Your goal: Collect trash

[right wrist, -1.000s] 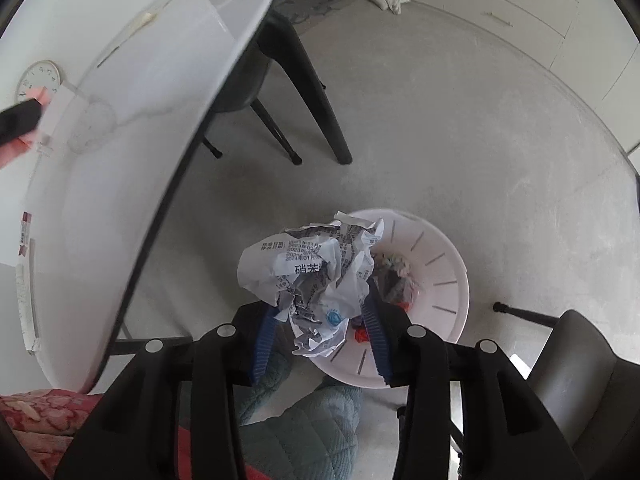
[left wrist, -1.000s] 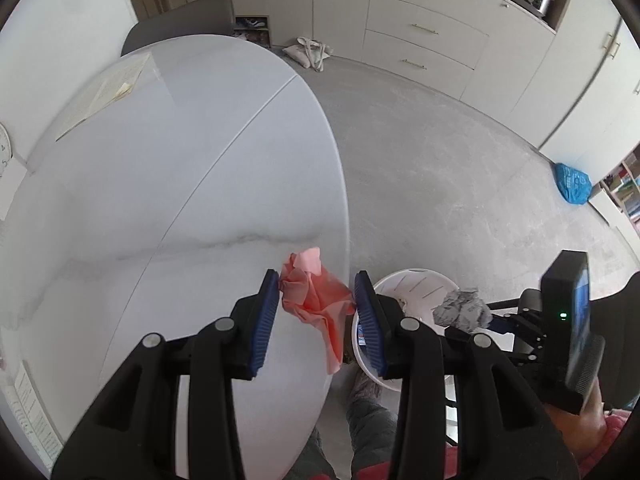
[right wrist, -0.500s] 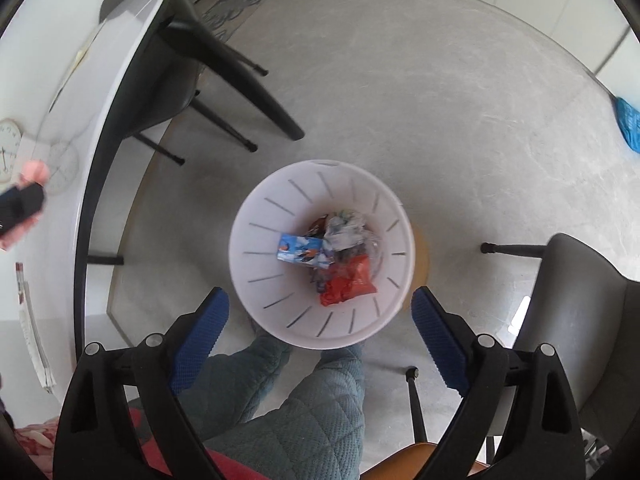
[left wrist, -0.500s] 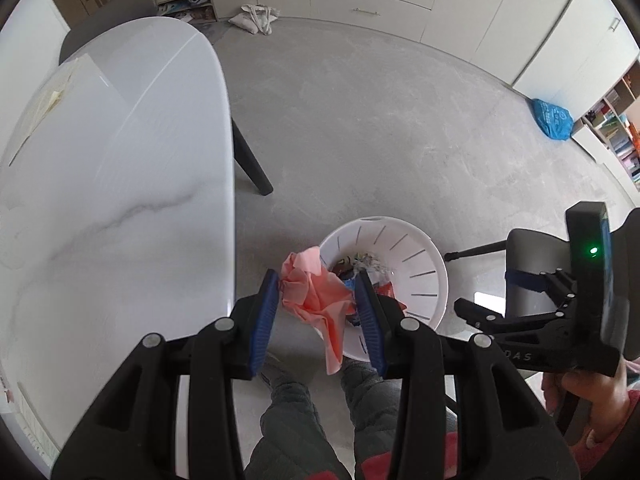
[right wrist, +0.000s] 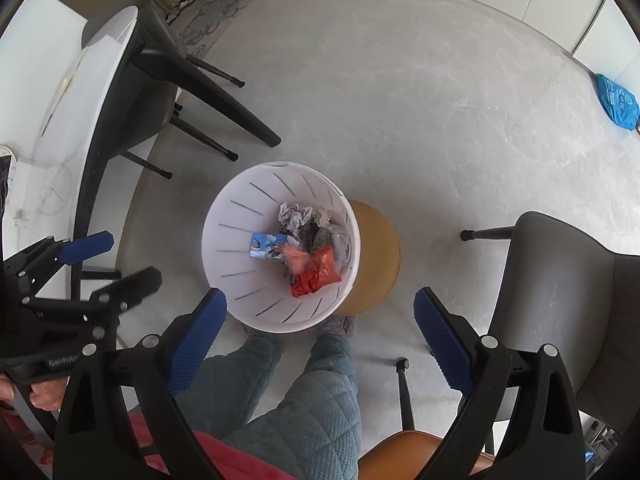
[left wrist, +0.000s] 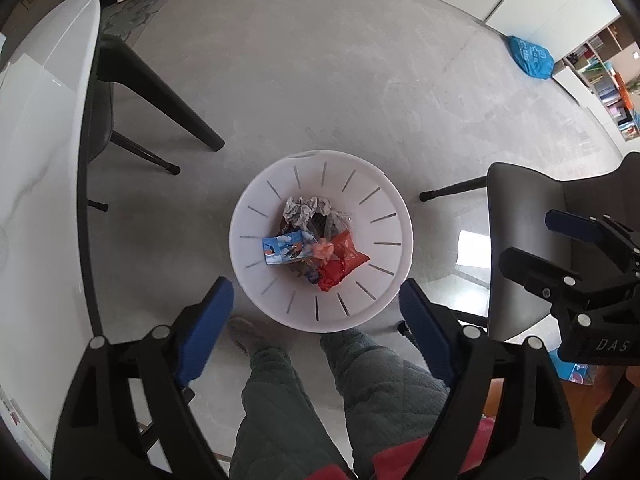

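The white table, a broad smooth slab with faint grey veining and a thin dark edge, is curving down the left of both views; swinging back towards it, a gripper could be knocking that rim or the black splayed leg beneath. The grey moulded chair is standing close on the other side, its smooth shell within reach of a careless elbow.

Between the person's quilted teal trouser legs, the white bin is sitting on the speckled grey floor: a round, thin-walled plastic tub with narrow slots cut down its sides. It looks light, so a nudge from a foot or a descending gripper could be tipping it and spilling the load.

The trash is lying inside it: crumpled grey printed paper, a flat blue carton, a glossy red wrapper and a soft pink tissue, which appears blurred, perhaps mid-fall.

The left gripper has just been spreading its jaws, and nothing is sitting between the ribbed blue pads. The right gripper is hanging likewise wide and empty. The two are hovering close together, so a clash is possible.
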Tool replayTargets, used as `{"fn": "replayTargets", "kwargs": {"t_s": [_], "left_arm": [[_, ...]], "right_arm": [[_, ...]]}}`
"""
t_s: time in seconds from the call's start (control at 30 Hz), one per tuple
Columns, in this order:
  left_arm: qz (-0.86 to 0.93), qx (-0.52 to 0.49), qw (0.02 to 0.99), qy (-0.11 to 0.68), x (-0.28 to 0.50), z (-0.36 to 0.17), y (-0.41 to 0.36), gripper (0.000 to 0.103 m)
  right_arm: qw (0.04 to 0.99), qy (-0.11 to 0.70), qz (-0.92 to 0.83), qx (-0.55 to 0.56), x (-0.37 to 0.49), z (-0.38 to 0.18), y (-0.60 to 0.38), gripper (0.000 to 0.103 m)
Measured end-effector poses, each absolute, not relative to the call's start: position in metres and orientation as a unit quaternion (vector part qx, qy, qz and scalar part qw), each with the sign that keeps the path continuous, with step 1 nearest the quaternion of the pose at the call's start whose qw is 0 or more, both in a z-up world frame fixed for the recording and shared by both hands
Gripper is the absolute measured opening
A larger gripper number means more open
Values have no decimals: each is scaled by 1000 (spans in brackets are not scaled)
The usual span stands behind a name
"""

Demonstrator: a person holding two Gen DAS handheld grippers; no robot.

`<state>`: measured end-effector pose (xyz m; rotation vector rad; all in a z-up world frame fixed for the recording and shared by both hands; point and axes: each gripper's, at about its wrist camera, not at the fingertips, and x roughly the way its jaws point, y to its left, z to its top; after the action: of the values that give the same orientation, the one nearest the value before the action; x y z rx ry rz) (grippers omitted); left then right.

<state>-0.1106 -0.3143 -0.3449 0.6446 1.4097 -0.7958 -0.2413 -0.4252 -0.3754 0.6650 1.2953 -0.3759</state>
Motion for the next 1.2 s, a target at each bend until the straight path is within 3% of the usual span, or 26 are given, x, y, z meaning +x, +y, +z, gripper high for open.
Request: {"fn": "replayTargets", "kwargs": {"t_s": [0.33, 0.6, 0.67, 0.93, 1.2], "left_arm": [[-345, 270, 655, 615, -111, -329, -312, 88], [-300, 208, 766, 529, -74, -230, -265, 91], [-279, 190, 799, 498, -61, -196, -245, 92], [-177, 119, 909, 358, -20, -51, -145, 95], [-72, 93, 958, 261, 3, 71, -66, 95]], "right_arm": [[737, 583, -168, 298, -240, -368, -427, 94], [793, 547, -123, 240, -181, -303, -394, 94], [812, 534, -105, 213, -157, -278, -378, 100], [893, 429, -24, 134, -60, -141, -308, 100], [951, 296, 15, 85, -8, 11, -256, 100]]}}
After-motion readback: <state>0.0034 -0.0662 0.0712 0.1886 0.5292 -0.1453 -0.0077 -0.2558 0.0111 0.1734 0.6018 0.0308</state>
